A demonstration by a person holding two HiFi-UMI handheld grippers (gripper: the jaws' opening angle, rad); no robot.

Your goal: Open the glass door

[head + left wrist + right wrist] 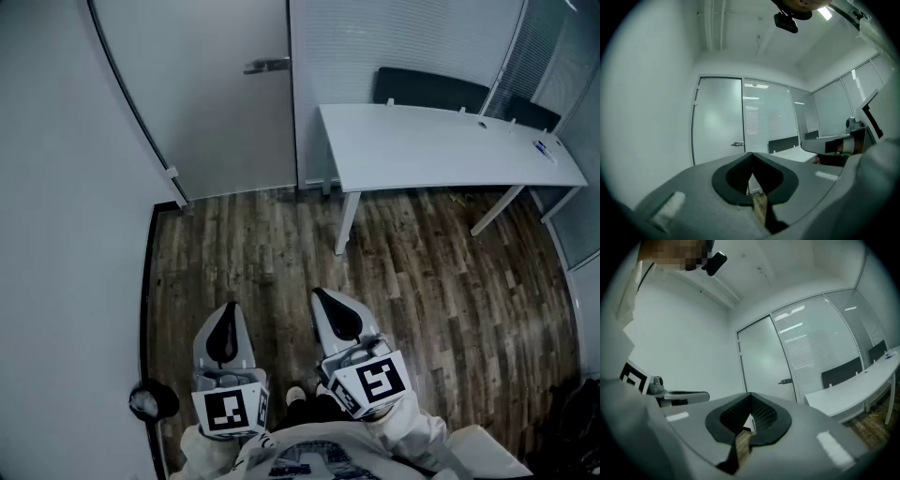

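We hold both tongs level and side by side, close to the body, pointing forward. Left gripper (230,307): jaws closed tip to tip, nothing between them. Right gripper (317,294): likewise closed and empty. One glass door (211,112) stands well ahead of both, shut, with one lever handle (267,66) on it. Ahead and right of the right gripper: one white desk (441,150) and two dark chairs (431,90) behind it.

The left gripper (226,319) and right gripper (328,302) are pale grey tapering shells with black padded fingers (223,341), behind them a white cube (373,382) with black square markers, then white sleeves (417,433).
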